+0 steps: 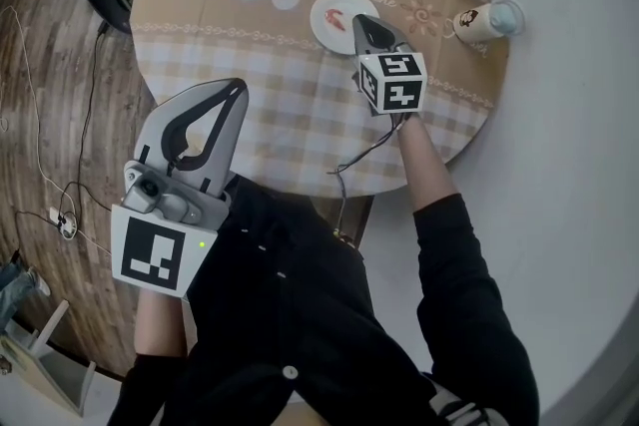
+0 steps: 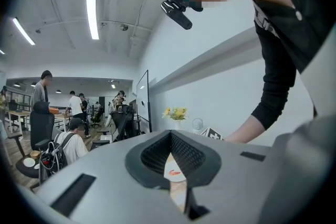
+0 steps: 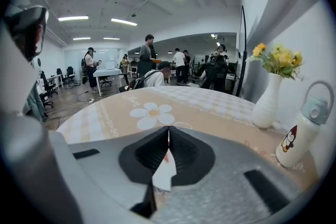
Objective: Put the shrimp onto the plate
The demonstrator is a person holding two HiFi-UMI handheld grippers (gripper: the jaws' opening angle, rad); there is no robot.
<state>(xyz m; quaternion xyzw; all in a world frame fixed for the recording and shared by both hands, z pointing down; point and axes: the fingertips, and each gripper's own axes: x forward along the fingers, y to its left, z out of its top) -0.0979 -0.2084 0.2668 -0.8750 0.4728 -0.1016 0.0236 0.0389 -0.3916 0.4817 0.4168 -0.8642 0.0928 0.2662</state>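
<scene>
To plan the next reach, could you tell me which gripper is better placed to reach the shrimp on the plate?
Right, probably. The right gripper hangs at the plate's rim beside the shrimp, while the left gripper sits back at the table's near edge. Both have jaws together.

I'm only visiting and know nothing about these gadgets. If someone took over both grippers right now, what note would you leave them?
Left gripper: jaws shut, empty, held by the table's near edge, away from the plate.
Right gripper: jaws shut, empty, just beside the plate.
Shrimp: lying on the white plate.
Done: the shrimp appears to be on the plate.
Left: probably only drawing the right gripper clear.
</scene>
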